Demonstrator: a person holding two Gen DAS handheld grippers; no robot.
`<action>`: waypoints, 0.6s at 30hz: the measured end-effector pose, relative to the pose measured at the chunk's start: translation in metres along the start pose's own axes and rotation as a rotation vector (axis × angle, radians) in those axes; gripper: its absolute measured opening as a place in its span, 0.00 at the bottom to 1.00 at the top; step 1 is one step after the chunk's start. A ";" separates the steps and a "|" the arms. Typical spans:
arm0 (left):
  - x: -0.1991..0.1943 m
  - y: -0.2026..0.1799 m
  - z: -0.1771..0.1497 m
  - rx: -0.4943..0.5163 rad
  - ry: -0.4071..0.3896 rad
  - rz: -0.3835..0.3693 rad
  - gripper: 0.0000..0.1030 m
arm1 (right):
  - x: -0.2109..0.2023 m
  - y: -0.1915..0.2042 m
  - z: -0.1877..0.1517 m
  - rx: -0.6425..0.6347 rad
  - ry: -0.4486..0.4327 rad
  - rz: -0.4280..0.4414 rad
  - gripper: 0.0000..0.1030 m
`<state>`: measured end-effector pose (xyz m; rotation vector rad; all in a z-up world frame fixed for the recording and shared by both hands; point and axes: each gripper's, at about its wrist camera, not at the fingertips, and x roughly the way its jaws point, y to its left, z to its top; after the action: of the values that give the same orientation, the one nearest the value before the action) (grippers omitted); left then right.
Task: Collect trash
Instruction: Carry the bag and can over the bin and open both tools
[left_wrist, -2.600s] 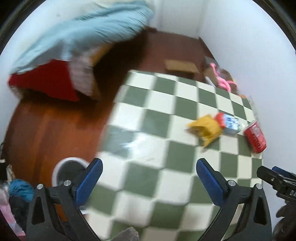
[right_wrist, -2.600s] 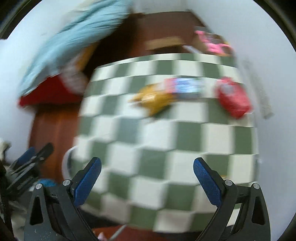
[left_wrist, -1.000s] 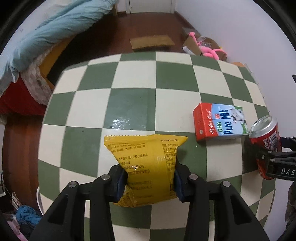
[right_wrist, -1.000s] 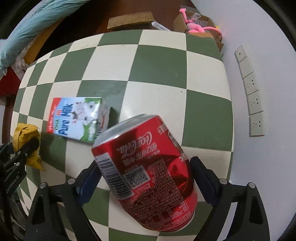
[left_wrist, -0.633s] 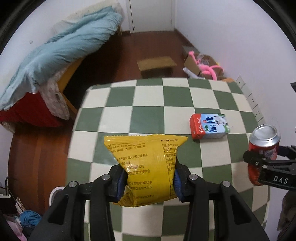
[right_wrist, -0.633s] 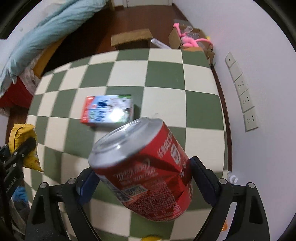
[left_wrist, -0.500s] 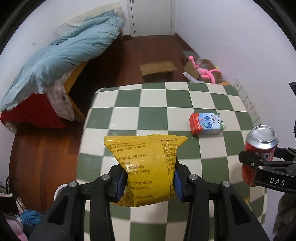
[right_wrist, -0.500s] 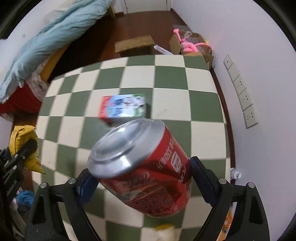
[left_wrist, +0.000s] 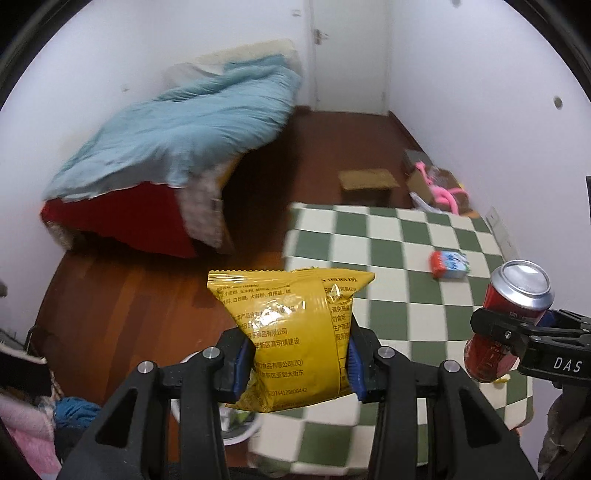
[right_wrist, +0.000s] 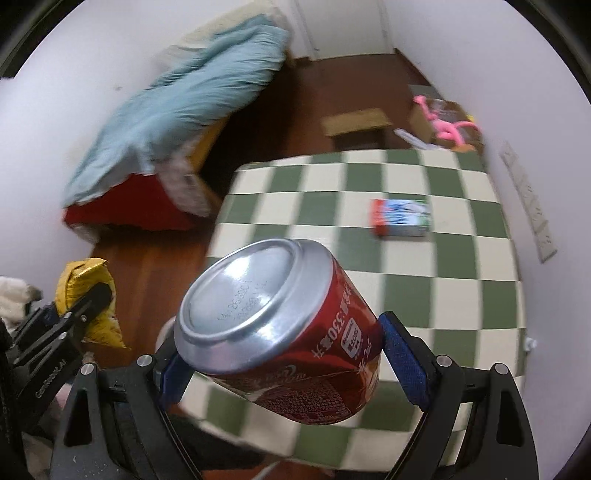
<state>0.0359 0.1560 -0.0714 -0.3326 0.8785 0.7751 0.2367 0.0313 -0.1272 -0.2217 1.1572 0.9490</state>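
My left gripper (left_wrist: 297, 360) pinches the soft, crinkly yellow snack bag (left_wrist: 295, 332) mid-body at lower centre, my right gripper (right_wrist: 280, 363) stands wide around the light, dentable, slippery red can (right_wrist: 284, 339), milk carton (right_wrist: 400, 217) upper right on the table (right_wrist: 461, 295).

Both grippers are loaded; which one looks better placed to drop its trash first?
Probably left. The left gripper holds the snack bag almost over the white bin rim below it; the right gripper with the can hangs over the checkered table.
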 end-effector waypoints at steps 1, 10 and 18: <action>-0.006 0.017 -0.002 -0.016 -0.005 0.013 0.37 | 0.000 0.000 0.000 0.000 0.000 0.000 0.90; 0.016 0.129 -0.041 -0.162 0.083 0.061 0.37 | 0.049 0.131 -0.024 -0.076 0.085 0.157 0.90; 0.115 0.201 -0.097 -0.309 0.296 -0.022 0.38 | 0.163 0.190 -0.048 -0.086 0.278 0.159 0.90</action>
<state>-0.1195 0.2938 -0.2129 -0.7427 1.0297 0.8557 0.0777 0.2029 -0.2286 -0.3433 1.4052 1.1347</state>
